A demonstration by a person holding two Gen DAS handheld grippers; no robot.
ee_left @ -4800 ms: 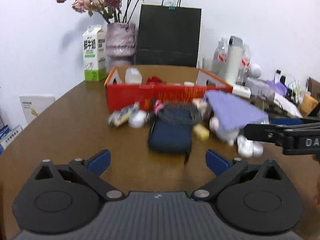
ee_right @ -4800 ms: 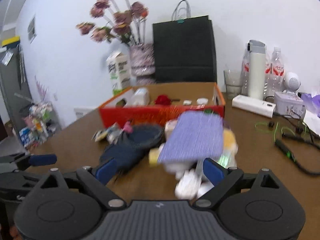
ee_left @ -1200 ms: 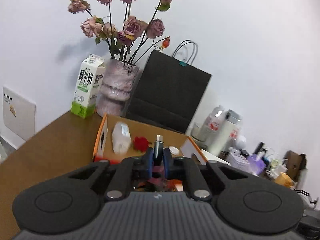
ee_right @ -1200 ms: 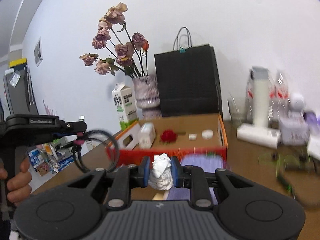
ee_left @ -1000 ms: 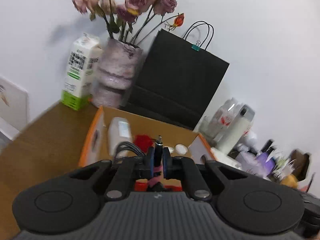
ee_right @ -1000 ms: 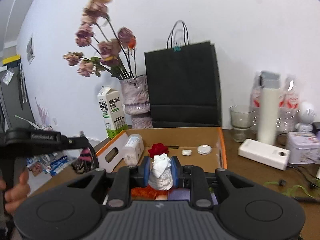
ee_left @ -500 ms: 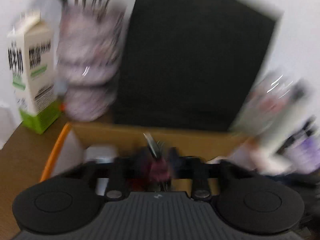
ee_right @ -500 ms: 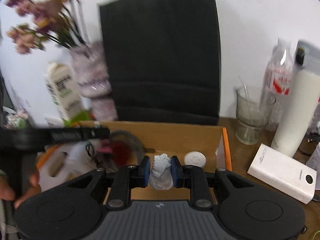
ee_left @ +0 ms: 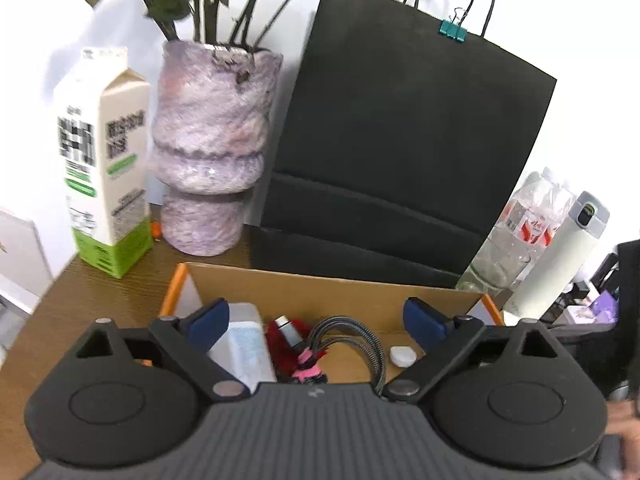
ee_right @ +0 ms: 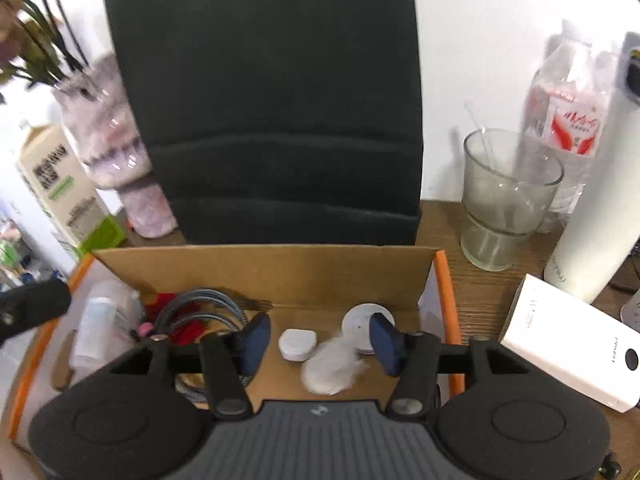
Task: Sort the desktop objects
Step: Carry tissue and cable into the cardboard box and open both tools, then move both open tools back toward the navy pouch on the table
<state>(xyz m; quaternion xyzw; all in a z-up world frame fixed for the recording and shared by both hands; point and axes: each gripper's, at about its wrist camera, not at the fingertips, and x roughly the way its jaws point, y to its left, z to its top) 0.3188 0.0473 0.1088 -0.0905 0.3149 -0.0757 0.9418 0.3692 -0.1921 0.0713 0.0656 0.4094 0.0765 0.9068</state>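
Observation:
Both grippers hang over the orange-rimmed cardboard box (ee_left: 176, 284) (ee_right: 448, 300). My left gripper (ee_left: 316, 322) has its jaws opening wide, and its tip shows at the left edge of the right wrist view (ee_right: 32, 312). The coiled grey cable with a pink tie (ee_left: 348, 340) (ee_right: 208, 308) lies loose in the box below it. My right gripper (ee_right: 320, 340) is opening too. The crumpled white tissue (ee_right: 332, 364) sits blurred between its jaws, and neither pad touches it. A white bottle (ee_left: 244, 344), a red flower (ee_left: 276, 340) and small white discs (ee_right: 298, 344) also lie in the box.
A black paper bag (ee_left: 400, 140) stands right behind the box, with a pink vase (ee_left: 208, 152) and a milk carton (ee_left: 104, 160) to its left. On the right are a glass (ee_right: 504, 208), a white flask (ee_right: 600, 200), a water bottle (ee_right: 568, 120) and a white power bank (ee_right: 572, 352).
Both grippers moved forward over the box. The left jaws let go of the cable and the right jaws let go of the tissue, and both things now sit in the box.

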